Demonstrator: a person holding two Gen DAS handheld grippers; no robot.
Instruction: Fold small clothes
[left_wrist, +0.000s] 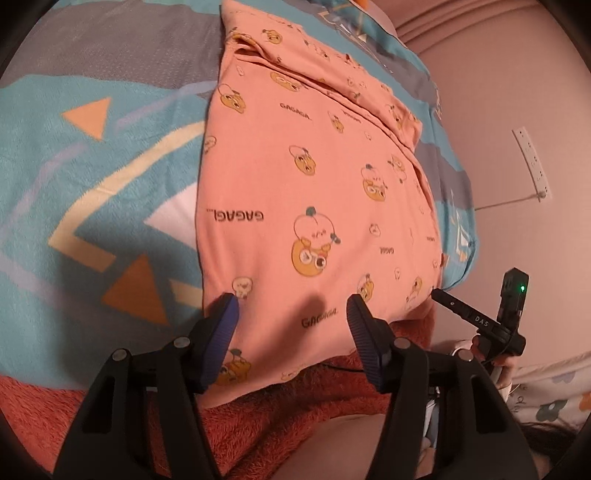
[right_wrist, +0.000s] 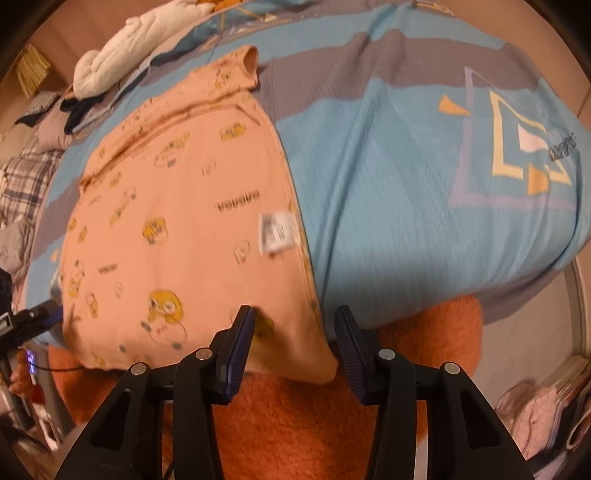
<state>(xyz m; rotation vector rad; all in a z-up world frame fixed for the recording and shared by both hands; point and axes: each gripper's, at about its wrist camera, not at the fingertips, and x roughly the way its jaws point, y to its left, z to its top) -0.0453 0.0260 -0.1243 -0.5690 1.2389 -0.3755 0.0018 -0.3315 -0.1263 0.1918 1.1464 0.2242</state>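
A small peach garment (left_wrist: 314, 192) printed with yellow cartoon figures and "GAGAGA" lies flat on a blue and grey patterned bedspread (left_wrist: 92, 166). Its sleeves are folded in along the sides. My left gripper (left_wrist: 291, 310) is open and empty, hovering over the garment's near hem. In the right wrist view the garment (right_wrist: 177, 229) shows a white care label (right_wrist: 277, 232) near its right edge. My right gripper (right_wrist: 293, 321) is open and empty above the garment's near right corner. The right gripper also shows in the left wrist view (left_wrist: 480, 317) at the garment's far side.
An orange fuzzy blanket (right_wrist: 295, 417) lies under the garment's near hem. White rolled cloth (right_wrist: 122, 55) and plaid fabric (right_wrist: 26, 177) sit at the far left of the bed. A pink wall with a power strip (left_wrist: 532, 162) stands to the right.
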